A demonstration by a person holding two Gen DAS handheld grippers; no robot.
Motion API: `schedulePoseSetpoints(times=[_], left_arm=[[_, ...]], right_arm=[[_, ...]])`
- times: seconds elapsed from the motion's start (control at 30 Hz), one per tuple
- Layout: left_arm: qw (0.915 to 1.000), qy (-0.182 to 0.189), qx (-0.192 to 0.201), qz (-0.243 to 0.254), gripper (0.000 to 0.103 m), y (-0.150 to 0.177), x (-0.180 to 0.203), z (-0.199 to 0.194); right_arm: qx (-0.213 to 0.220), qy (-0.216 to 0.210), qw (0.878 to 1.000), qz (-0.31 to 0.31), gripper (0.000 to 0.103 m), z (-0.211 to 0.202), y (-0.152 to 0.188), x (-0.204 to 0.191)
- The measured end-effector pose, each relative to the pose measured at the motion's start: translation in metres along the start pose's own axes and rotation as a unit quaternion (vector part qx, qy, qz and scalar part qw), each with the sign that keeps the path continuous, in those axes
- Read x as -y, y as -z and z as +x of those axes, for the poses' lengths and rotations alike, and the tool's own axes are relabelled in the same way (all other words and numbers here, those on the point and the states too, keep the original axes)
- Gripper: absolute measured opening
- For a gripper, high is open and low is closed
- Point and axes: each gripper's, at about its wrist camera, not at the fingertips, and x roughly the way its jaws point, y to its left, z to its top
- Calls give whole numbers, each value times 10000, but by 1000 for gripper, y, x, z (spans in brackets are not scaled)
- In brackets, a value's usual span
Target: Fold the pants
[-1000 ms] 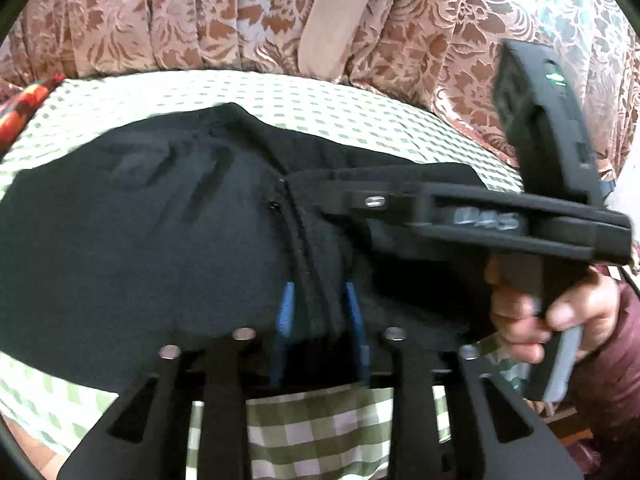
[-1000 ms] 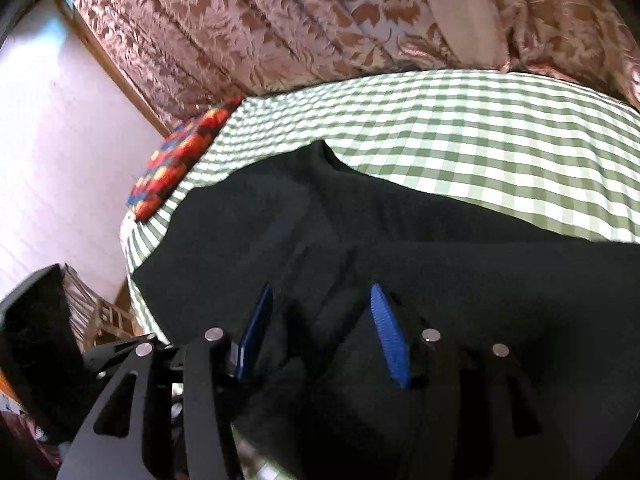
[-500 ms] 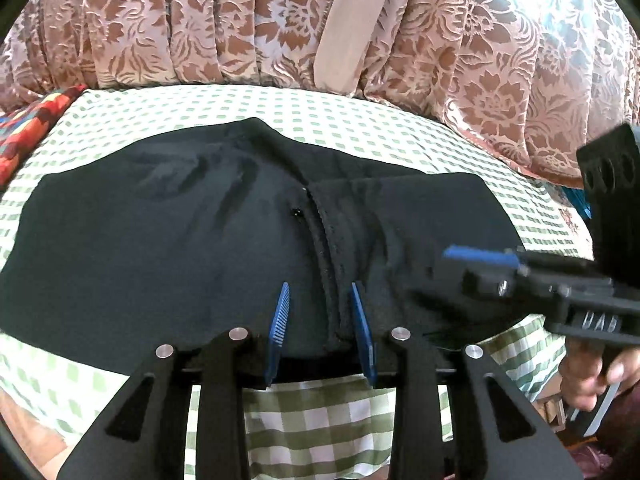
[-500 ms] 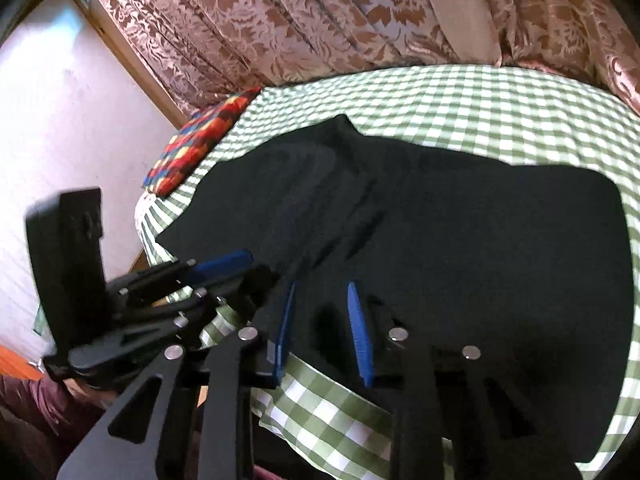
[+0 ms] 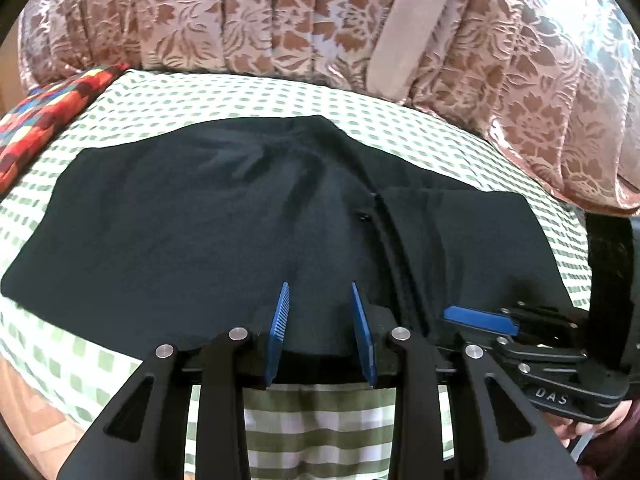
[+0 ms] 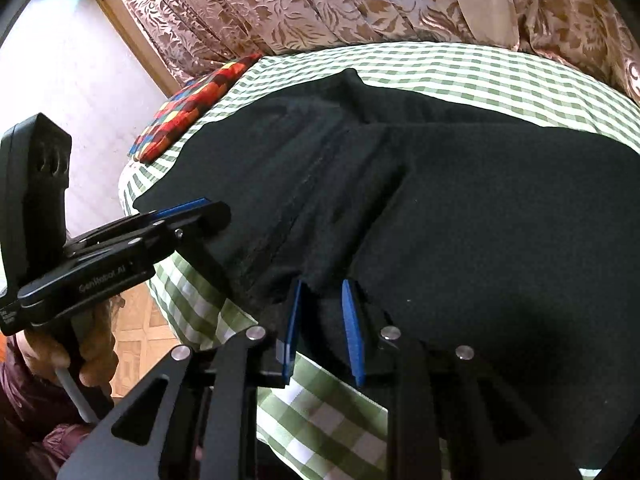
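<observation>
Black pants (image 5: pixel 224 220) lie folded flat on a green checked bed (image 5: pixel 248 96), also seen in the right wrist view (image 6: pixel 460 216). My left gripper (image 5: pixel 320 300) is open with its blue pads just over the near edge of the pants, holding nothing. My right gripper (image 6: pixel 322 292) is open at the near edge too, with a fold of black cloth lying between its pads. The right gripper shows at the right of the left wrist view (image 5: pixel 480 318). The left gripper shows at the left of the right wrist view (image 6: pixel 184 208).
A multicoloured patchwork cushion (image 5: pixel 44 116) lies at the bed's far left corner, also in the right wrist view (image 6: pixel 192 108). Floral curtains (image 5: pixel 280 20) hang behind the bed. The bed's near edge (image 5: pixel 320 424) drops to a wooden floor (image 6: pixel 136 344).
Both grippers have pulled back toward the near edge of the bed and apart from each other. The right gripper has moved from over the pants down to the right. The pants lie flatter.
</observation>
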Motion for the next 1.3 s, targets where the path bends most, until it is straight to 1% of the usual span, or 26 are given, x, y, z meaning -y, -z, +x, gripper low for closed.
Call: schedulePoseSetpoints(times=[0.13,0.23,0.37,0.4,0.47,0.5,0.53,0.57,0.6,0.67,0.7,0.73,0.8,0.83,0.87,0.9,1.0,1.03,1.07,1.17,1.2,1.27,1.3], left_arm=[[9999,-95,-22,-113,31,2,-11,-3],[9994,-196,-49,-291,31,4,-24,-6],[9966,-200,-64,-798,31,10,-53,-15],[9949,-153,-71,-994,31,12,-64,-18],[9900,62,27,-1412,31,16,-86,-28],[9862,124,86,-1652,31,16,-100,-35],[9831,194,120,-1818,39,15,-110,-41],[9759,345,201,-2147,42,16,-128,-49],[9686,383,307,-2436,43,18,-142,-57],[9534,337,505,-2954,43,22,-172,-71],[9440,332,575,-3232,43,26,-187,-76],[9341,342,632,-3497,43,29,-200,-80],[9186,313,645,-3886,43,35,-218,-83],[9140,284,640,-3996,43,37,-223,-83],[9048,260,620,-4204,43,41,-232,-81],[8978,270,593,-4355,43,43,-240,-78],[8806,314,617,-4687,43,47,-256,-74],[8745,256,618,-4804,43,48,-261,-71],[8715,246,638,-4855,43,48,-265,-70],[8674,181,622,-4934,43,46,-272,-66],[8675,167,611,-4934,43,44,-273,-64],[8704,87,598,-4886,43,41,-274,-62],[8712,52,597,-4873,39,40,-275,-60]], right_arm=[[-13,-102,9999,113,21,-1,0,3],[-1,-184,9996,229,21,-1,0,6],[58,-256,9992,296,22,-3,1,8],[79,-273,9991,307,23,-3,1,8],[136,-379,9985,363,29,-4,3,9],[166,-446,9981,384,34,-5,3,9],[187,-481,9979,388,38,-5,4,8],[201,-476,9980,372,39,-5,4,5],[204,-467,9981,338,42,-5,3,3],[224,-544,9978,311,54,-5,3,0],[228,-597,9976,276,61,-5,3,-2],[221,-544,9981,175,64,-5,3,-7],[226,-406,9989,-2,68,-3,5,-14],[227,-352,9991,-81,69,-2,6,-17],[227,-289,9992,-154,70,-2,7,-20],[223,-252,9992,-199,70,-1,8,-22],[216,-216,9993,-235,70,-1,8,-22],[215,-216,9993,-235,70,-1,9,-22],[218,-211,9993,-236,70,-1,9,-22],[213,-174,9993,-262,70,0,9,-22],[210,-157,9993,-279,70,0,9,-23],[209,-146,9992,-298,71,0,8,-23],[209,-128,9992,-312,71,0,8,-24]])
